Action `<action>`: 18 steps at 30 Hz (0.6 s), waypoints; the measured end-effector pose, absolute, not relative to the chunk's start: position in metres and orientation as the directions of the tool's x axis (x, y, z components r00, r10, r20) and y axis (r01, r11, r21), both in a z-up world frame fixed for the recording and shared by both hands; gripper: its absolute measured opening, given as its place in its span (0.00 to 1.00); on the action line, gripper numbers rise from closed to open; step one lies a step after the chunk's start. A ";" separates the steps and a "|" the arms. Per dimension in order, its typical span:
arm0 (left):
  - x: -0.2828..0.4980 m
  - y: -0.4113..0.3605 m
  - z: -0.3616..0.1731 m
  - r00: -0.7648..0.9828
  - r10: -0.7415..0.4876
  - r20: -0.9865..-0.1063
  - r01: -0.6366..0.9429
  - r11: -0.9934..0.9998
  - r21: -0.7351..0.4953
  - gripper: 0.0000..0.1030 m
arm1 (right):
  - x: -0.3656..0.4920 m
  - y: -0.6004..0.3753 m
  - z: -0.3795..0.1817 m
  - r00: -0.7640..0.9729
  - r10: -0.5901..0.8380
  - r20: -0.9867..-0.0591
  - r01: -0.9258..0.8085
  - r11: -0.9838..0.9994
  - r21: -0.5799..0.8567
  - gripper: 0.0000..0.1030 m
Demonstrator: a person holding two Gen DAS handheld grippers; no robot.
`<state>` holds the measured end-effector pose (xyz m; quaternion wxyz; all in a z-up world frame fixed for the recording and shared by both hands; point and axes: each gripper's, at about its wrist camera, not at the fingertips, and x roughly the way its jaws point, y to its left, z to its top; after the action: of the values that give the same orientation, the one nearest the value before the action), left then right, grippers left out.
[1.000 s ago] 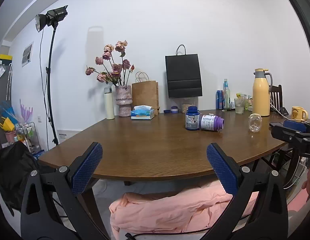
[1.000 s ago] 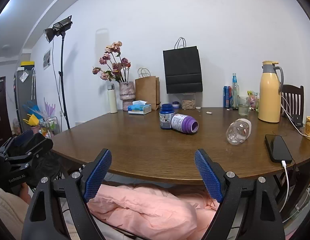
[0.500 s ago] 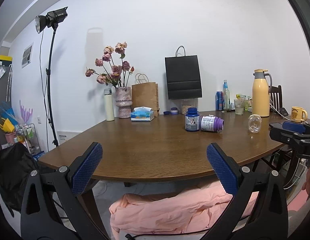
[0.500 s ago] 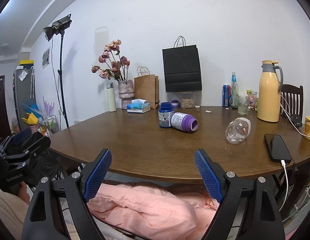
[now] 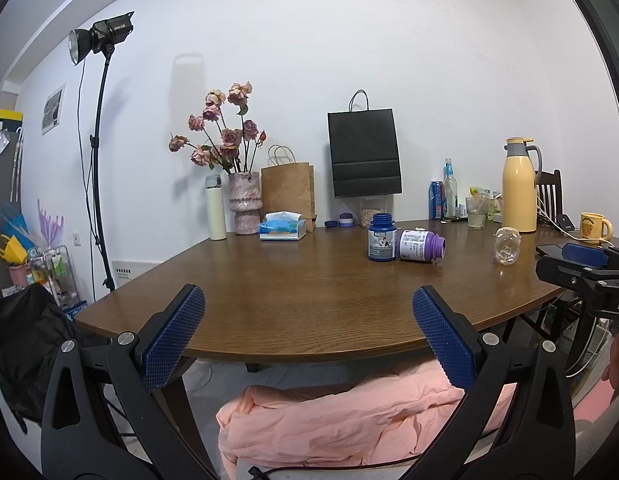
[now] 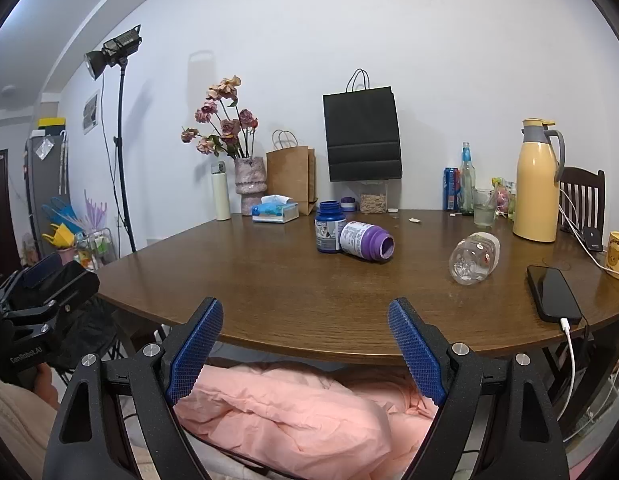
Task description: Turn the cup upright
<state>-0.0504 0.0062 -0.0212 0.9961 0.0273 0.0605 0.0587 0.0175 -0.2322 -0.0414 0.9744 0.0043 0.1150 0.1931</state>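
Note:
A clear plastic cup [image 6: 472,258] with small printed figures lies on its side on the brown table [image 6: 269,280], right of centre; it also shows in the left wrist view [image 5: 506,245]. A purple bottle [image 6: 366,240] lies on its side against an upright blue bottle [image 6: 328,227]. My right gripper [image 6: 305,344] is open and empty, at the table's near edge, well short of the cup. My left gripper [image 5: 307,332] is open and empty at the near edge, further left. Each gripper shows at the edge of the other's view.
A black phone [image 6: 553,294] on a white cable lies right of the cup. A yellow thermos [image 6: 536,180], a yellow mug [image 5: 593,226], bottles, a can and a glass stand at the back right. A vase of flowers [image 6: 249,184], tissue box and paper bags stand at the back.
Both views have shifted slightly; the grippers have drifted a little while staying open. Nothing on the table has moved.

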 end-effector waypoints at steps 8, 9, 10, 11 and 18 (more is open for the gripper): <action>-0.050 0.006 -0.021 0.986 0.120 -0.117 -0.114 0.992 0.062 1.00 | 0.018 -0.232 -0.041 0.898 0.379 -0.222 -0.377 0.925 0.053 0.86; -0.050 0.005 -0.021 0.986 0.121 -0.117 -0.114 0.992 0.062 1.00 | 0.018 -0.232 -0.041 0.899 0.377 -0.222 -0.375 0.925 0.053 0.86; -0.050 0.006 -0.021 0.986 0.120 -0.117 -0.113 0.992 0.062 1.00 | 0.018 -0.232 -0.041 0.899 0.377 -0.222 -0.375 0.925 0.054 0.86; -0.050 0.006 -0.021 0.986 0.120 -0.117 -0.113 0.992 0.062 1.00 | 0.018 -0.233 -0.041 0.898 0.379 -0.223 -0.376 0.925 0.057 0.86; -0.050 0.005 -0.021 0.986 0.122 -0.117 -0.116 0.991 0.061 1.00 | 0.019 -0.232 -0.041 0.898 0.375 -0.229 -0.372 0.926 0.056 0.86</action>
<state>-0.0502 0.0052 -0.0214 0.9960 0.0272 0.0601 0.0597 0.0186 -0.2321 -0.0414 0.9742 0.0055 0.1187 0.1918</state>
